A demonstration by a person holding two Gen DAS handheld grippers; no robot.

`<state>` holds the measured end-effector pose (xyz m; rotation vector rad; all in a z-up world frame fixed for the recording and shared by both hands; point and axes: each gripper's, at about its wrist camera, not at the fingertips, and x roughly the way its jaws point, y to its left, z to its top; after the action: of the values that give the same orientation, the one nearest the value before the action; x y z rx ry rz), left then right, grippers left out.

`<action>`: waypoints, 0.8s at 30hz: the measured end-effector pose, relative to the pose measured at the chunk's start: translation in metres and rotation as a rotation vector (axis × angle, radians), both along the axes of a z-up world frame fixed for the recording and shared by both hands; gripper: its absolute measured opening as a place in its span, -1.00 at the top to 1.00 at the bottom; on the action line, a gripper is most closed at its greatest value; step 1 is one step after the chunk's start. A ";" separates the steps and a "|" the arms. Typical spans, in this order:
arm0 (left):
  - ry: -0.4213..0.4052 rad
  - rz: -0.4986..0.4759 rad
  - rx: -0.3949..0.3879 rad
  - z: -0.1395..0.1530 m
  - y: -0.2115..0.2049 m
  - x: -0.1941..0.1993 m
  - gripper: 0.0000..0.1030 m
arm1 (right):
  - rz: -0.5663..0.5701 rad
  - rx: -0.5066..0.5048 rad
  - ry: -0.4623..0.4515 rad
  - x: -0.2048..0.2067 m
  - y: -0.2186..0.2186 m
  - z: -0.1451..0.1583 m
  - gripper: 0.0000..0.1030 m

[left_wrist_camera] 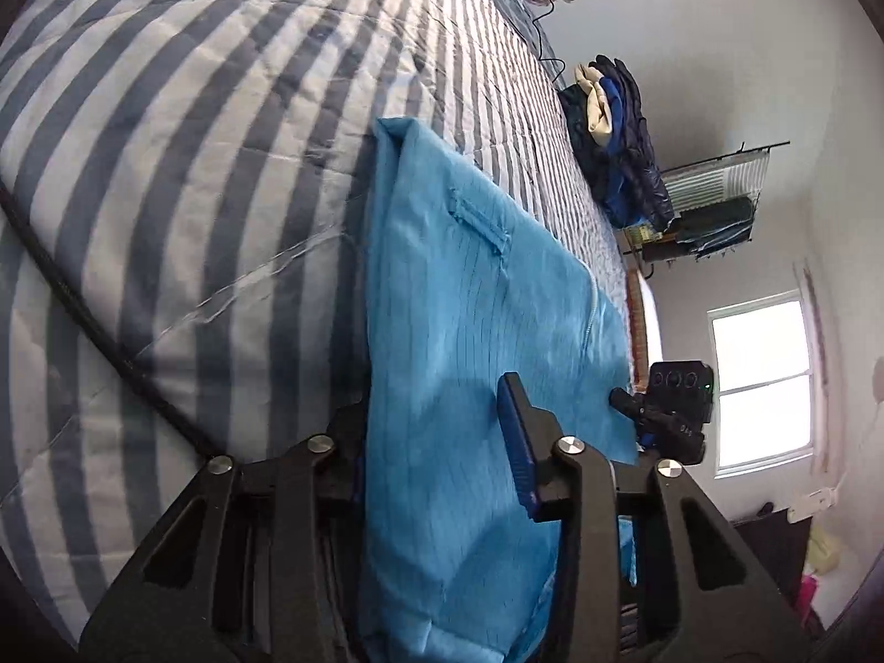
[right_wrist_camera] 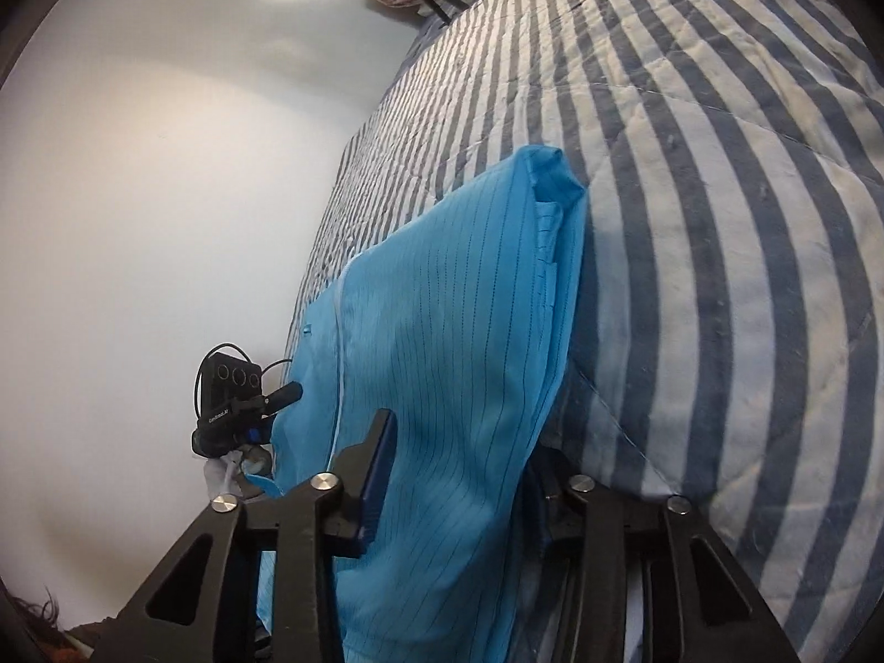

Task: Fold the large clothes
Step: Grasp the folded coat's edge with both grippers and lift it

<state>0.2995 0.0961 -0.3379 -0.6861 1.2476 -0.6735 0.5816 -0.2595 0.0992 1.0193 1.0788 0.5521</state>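
L gripper: tilted sideways, fingers wide apart, blue garment between them.
R gripper: same, straddling garment over striped bed.

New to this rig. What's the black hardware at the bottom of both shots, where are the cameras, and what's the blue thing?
No robot arm here: a person holds a two-finger gripper in each hand, and each gripper carries a fisheye camera that looks forward along its fingers. So one picture is from the left gripper, the other from the right gripper; the black linkages at the bottom are the gripper's own fingers.

The blue thing is a large blue garment with thin dark stripes, lying partly folded on a striped quilt that covers a bed. Cloth runs between each gripper's fingers, but the gap looks wide, so I cannot tell how firm either grip is.

Each camera also sees the other gripper beyond the garment. A pile of jackets lies further along the bed.
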 end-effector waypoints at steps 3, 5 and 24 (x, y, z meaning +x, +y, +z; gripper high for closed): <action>-0.021 -0.004 0.054 0.004 -0.005 -0.004 0.55 | -0.014 -0.025 0.007 -0.005 0.010 0.004 0.42; -0.039 -0.007 0.083 0.010 -0.010 -0.008 0.67 | -0.012 -0.056 0.000 -0.008 0.014 0.013 0.55; -0.403 -0.055 0.361 0.128 -0.092 -0.051 0.91 | 0.062 -0.539 -0.158 -0.024 0.129 0.166 0.90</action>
<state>0.2481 0.0044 -0.2097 -0.2030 0.9783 -0.5761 0.5581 -0.1309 0.2654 0.4647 1.0425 0.3543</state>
